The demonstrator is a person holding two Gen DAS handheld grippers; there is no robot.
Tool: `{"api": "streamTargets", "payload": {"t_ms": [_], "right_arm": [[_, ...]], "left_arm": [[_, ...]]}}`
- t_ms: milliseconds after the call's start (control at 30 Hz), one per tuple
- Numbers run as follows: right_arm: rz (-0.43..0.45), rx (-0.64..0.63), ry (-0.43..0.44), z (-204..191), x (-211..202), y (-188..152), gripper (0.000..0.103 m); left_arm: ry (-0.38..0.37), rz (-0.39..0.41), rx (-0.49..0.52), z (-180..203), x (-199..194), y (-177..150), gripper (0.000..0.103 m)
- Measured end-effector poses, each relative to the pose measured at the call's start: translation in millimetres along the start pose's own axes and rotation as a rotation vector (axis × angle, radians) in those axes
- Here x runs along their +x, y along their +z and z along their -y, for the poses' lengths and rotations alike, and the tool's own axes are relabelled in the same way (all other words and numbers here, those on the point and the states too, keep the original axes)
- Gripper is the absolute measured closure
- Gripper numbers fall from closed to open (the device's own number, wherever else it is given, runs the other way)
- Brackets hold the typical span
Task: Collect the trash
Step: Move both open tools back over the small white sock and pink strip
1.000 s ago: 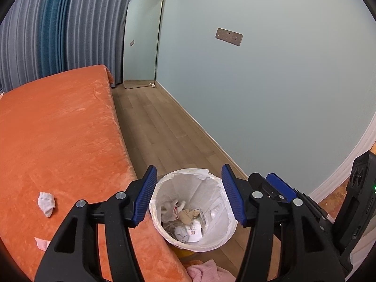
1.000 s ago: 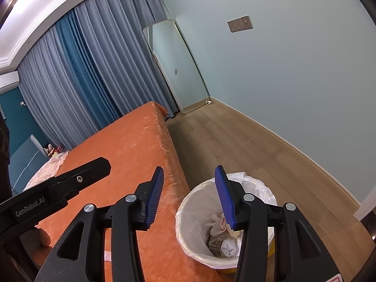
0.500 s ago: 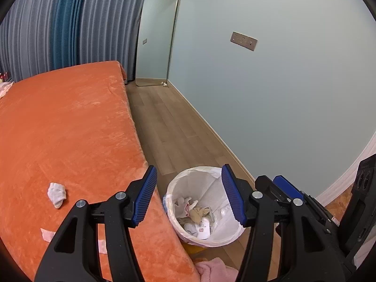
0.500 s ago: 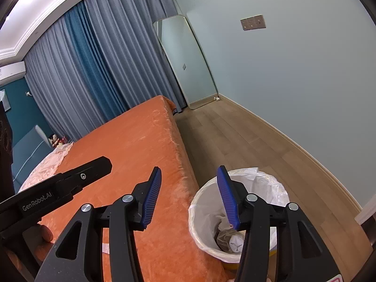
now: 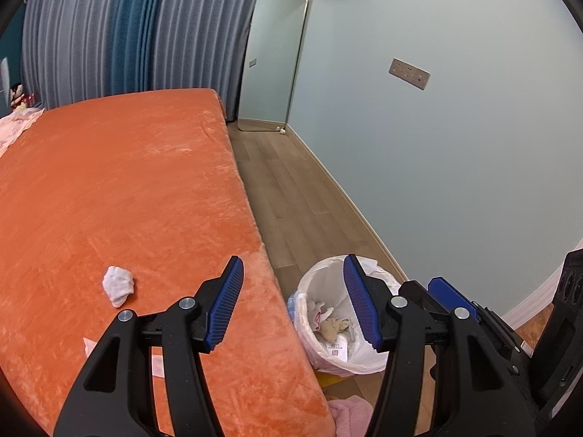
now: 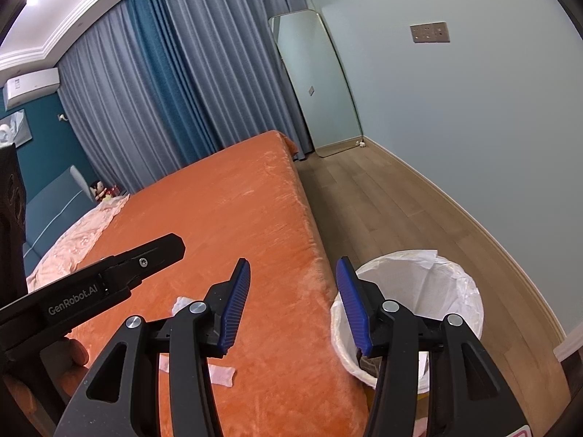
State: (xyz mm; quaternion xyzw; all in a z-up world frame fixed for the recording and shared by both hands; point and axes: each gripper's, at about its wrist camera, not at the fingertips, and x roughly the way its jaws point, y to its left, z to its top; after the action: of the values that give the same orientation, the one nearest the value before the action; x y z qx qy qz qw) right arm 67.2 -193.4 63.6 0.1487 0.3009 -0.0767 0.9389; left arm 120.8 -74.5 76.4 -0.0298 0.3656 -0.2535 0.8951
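A white-lined trash bin point(image 5: 322, 280) stands on the floor by the bed's edge, with crumpled trash inside; it also shows in the right wrist view point(image 6: 430, 280). A crumpled white tissue point(image 5: 117, 284) lies on the orange bed point(image 5: 127, 189), left of my left gripper point(image 5: 291, 300), which is open and empty above the bed edge. A flat pale paper scrap point(image 5: 157, 362) lies partly under that gripper's left arm. My right gripper point(image 6: 293, 304) is open and empty above the bed edge; the tissue point(image 6: 181, 304) and the scrap point(image 6: 220, 375) show beside it.
Wooden floor point(image 5: 291, 196) runs between the bed and the pale wall. A mirror point(image 5: 273, 58) leans at the far end by the curtains. A pink cloth point(image 5: 348, 417) lies on the floor near the bin. A pale blanket point(image 6: 73, 236) covers the bed's far left.
Both grippers have pulled up and left, away from over the bin toward the bed. The tissue and scrap have come more into view. Both grippers stay open.
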Motion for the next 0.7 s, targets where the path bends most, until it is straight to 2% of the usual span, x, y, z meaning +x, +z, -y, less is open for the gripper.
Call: {"api": "streamTargets", "payload": {"t_ms": [300, 600, 700], "right_arm": [[-0.05, -0.049, 0.041, -33.7, 14.0, -13.8, 0.055], [-0.15, -0.121, 0.08, -75.3, 38.9, -55.6, 0.054], [-0.183, -0.14, 0.083, -86.8, 50.2, -73.0, 0.043]], "left_arm": [[0.048, -0.008, -0.067, -47.0, -10.1, -9.5, 0.049], [0.149, -0.049, -0.152, -116.4, -13.0, -37.9, 0.048], [0.188, -0.059, -0.181, -139.9, -14.3, -49.3, 0.045]]}}
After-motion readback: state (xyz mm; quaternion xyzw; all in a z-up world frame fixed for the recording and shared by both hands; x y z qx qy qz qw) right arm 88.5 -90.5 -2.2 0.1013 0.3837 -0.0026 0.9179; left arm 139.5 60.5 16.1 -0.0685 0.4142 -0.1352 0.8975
